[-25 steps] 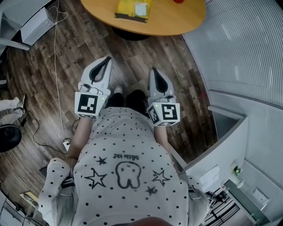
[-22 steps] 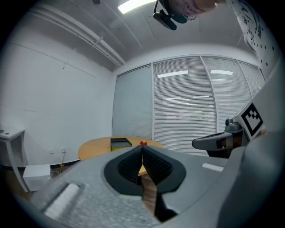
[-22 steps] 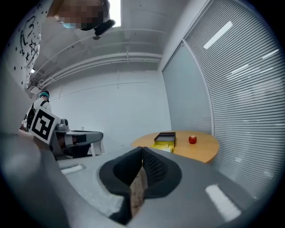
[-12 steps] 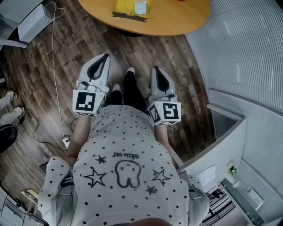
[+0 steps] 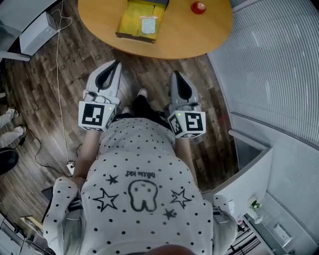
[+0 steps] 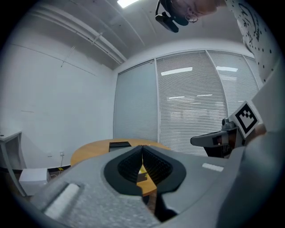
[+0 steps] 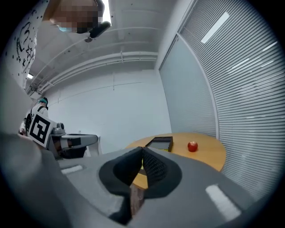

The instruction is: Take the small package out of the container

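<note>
On the round wooden table [image 5: 189, 35] lies a yellow container [image 5: 133, 17] with a dark rim. A small pale package [image 5: 148, 25] rests inside it. The container [image 7: 160, 143] also shows in the right gripper view, lying flat on the table. My left gripper [image 5: 117, 63] hangs over the floor just short of the table's near edge, jaws together and empty. My right gripper [image 5: 175, 74] is level with it on the right, also shut on nothing. Both point at the table, and neither touches the container.
A red apple [image 5: 198, 7] sits on the table to the right of the container. A white cable [image 5: 60, 74] runs across the wooden floor at the left. A slatted blind wall [image 5: 279, 60] curves along the right. Another person's feet [image 5: 10, 122] stand at the far left.
Both grippers have moved forward toward the table together with the person. More of the tabletop now shows, with the whole container and the apple in view.
</note>
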Tool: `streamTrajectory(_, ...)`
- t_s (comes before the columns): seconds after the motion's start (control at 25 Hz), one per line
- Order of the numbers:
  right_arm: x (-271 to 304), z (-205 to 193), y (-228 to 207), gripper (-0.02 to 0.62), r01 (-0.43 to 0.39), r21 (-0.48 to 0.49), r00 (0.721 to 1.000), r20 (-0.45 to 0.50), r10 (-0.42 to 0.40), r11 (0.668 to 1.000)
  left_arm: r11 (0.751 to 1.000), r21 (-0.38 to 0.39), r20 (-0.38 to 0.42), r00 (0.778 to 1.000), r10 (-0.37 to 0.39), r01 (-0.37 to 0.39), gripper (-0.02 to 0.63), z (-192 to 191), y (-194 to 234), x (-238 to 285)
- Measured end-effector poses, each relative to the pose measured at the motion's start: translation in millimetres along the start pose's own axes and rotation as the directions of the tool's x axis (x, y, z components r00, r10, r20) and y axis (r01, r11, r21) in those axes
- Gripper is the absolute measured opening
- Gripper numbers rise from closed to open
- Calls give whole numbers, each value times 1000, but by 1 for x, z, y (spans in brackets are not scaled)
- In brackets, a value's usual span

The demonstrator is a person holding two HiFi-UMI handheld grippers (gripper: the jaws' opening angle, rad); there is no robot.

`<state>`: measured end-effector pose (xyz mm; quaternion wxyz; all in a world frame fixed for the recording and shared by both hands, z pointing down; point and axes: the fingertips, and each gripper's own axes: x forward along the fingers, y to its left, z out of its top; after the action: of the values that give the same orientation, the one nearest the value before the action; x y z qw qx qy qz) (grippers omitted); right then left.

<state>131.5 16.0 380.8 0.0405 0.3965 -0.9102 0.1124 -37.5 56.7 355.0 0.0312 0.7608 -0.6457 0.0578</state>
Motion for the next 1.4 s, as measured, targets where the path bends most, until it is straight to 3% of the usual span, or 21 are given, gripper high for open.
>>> streamTrajectory(0.16,25,13,-20,5,-32,-11,999,-13,32,999,998,5,-9,998,57,-57,11,9,13,19)
streamTrajectory(0.6,52,25,-9,5,-104,-17,995,-8,103,994,988,1,3,988,152,-152,12,16,42,8)
streamTrajectory(1.4,41,14,-25,5,-48,26,998,-32,48,999,993,17,-10,993,115,-114,11,19,35,14)
